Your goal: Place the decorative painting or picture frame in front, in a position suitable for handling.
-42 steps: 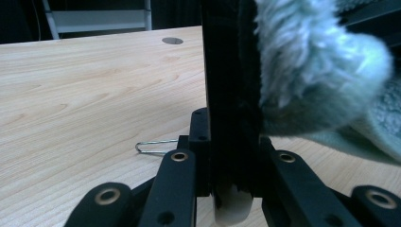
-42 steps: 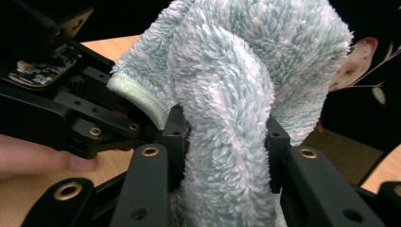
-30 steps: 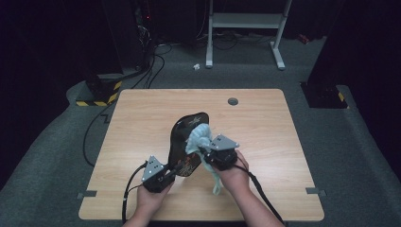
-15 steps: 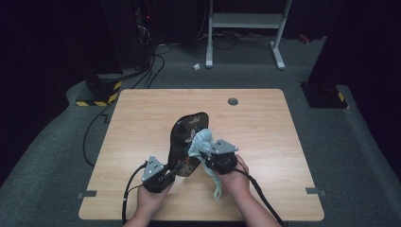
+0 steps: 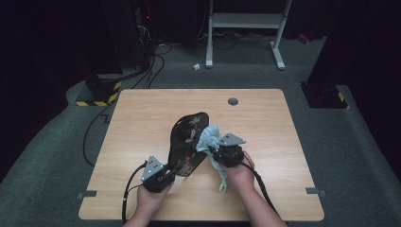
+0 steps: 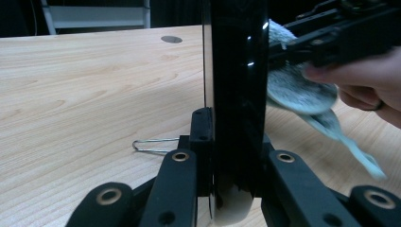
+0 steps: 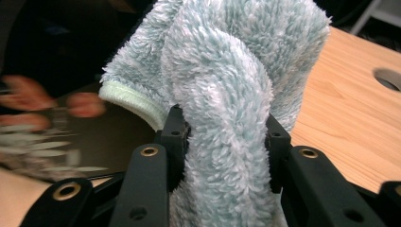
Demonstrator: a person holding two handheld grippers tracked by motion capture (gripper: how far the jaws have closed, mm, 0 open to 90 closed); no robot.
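A glossy black tray (image 5: 188, 137) with a floral pattern stands on edge above the table. My left gripper (image 5: 174, 169) is shut on its near end. In the left gripper view the tray (image 6: 234, 71) rises edge-on between my left gripper's (image 6: 231, 137) jaws. My right gripper (image 5: 211, 147) is shut on a fluffy pale blue cloth (image 5: 210, 136), whose bunched top rests against the tray's right face while its tail hangs toward the table. In the right gripper view the cloth (image 7: 222, 94) bulges between the jaws of my right gripper (image 7: 224, 137), with the tray (image 7: 61, 137) blurred at the left.
The wooden table (image 5: 142, 118) has a round cable hole (image 5: 232, 101) near its far edge. A thin wire loop (image 6: 151, 144) lies on the wood left of the tray. Beyond the table stand a metal frame (image 5: 246, 21) and loose floor cables (image 5: 142, 71).
My right gripper has shifted slightly rightward and lower with the cloth along the tray's face. The left gripper and the tray have stayed in place.
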